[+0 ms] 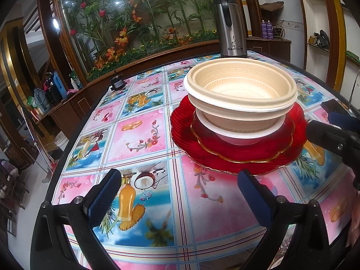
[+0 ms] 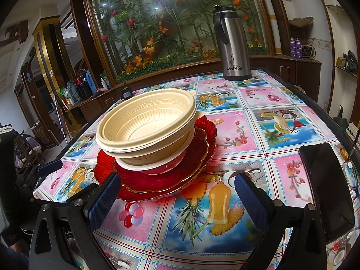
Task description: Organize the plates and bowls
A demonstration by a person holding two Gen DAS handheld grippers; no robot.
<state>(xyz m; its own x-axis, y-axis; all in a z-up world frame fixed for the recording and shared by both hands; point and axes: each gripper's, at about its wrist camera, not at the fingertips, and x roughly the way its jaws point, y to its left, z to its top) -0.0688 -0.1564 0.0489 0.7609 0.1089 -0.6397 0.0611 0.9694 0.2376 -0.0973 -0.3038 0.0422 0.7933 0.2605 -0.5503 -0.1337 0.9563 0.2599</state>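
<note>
Centre frame, the cream bowls (image 1: 240, 90) sit nested but skewed on stacked red plates (image 1: 236, 157); a nudge could tip them. Left gripper (image 1: 177, 193) and right gripper (image 2: 177, 193) both gape empty near the plate rim.

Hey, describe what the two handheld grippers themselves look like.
Both match: the left gripper and right gripper have black plastic frames with silver screw heads, and two fingers faced with dark blue, finely textured pads. No cables or sleeves are clearly visible.

Two red plates (image 1: 236, 157), two cream bowls (image 1: 240, 90), one white bowl (image 1: 238, 136), one flask (image 1: 229, 24).
</note>
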